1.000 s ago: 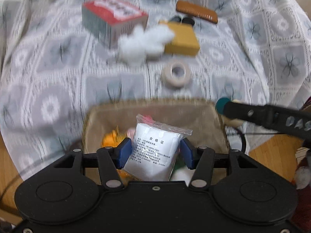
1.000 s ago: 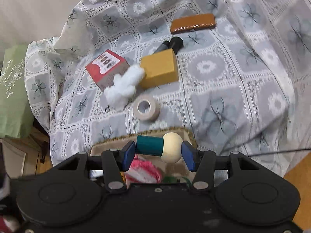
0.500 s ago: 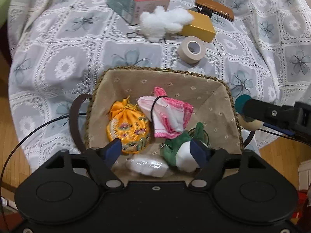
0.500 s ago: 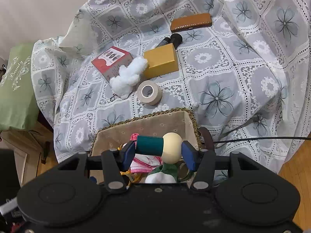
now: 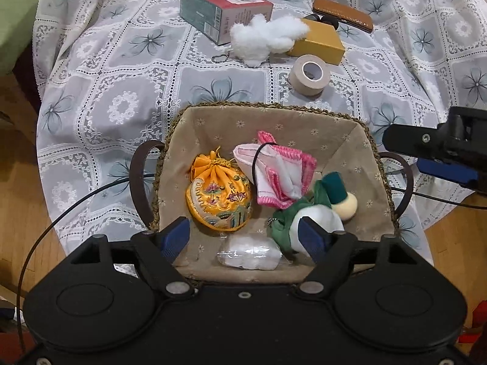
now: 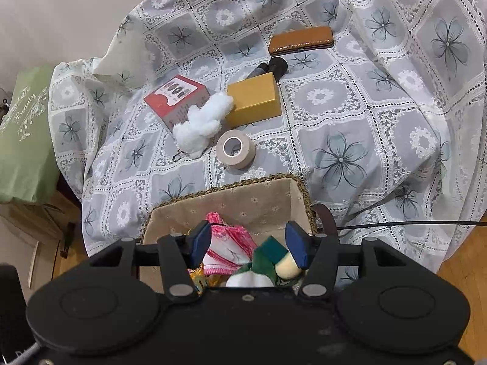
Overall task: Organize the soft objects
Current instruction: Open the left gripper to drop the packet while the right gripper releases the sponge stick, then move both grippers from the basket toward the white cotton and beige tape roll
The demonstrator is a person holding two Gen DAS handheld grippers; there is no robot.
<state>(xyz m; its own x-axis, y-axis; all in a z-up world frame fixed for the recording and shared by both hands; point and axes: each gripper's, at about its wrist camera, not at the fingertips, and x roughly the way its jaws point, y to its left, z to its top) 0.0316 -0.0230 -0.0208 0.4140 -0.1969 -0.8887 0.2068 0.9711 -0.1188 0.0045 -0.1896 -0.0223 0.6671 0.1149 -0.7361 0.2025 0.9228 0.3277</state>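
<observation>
A lined woven basket (image 5: 274, 108) stands at the near edge of the cloth-covered table. In it lie an orange pouch (image 5: 217, 199), a pink-and-white cloth (image 5: 281, 170), a green-and-white plush (image 5: 307, 216), a teal-and-cream toy (image 5: 339, 196) and a clear bag of white filling (image 5: 249, 254). My left gripper (image 5: 243, 238) hangs open over the bag, holding nothing. My right gripper (image 6: 249, 245) is over the basket (image 6: 231, 187); its jaws are opening and the teal-and-cream toy (image 6: 280, 258) lies loose below them. A white fluffy plush (image 5: 264, 38) (image 6: 201, 121) lies farther back on the table.
Behind the basket lie a tape roll (image 5: 309, 74), a yellow box (image 5: 319, 41), a red-topped box (image 5: 222, 9), a brown case (image 5: 342, 13) and a black cylinder (image 6: 271, 68). A green bag (image 6: 24, 133) hangs at the left. A black cable (image 5: 76, 203) trails past the basket handle.
My left gripper opened and the clear bag dropped into the basket. My right gripper let go of the teal-and-cream toy, which now rests beside the green plush.
</observation>
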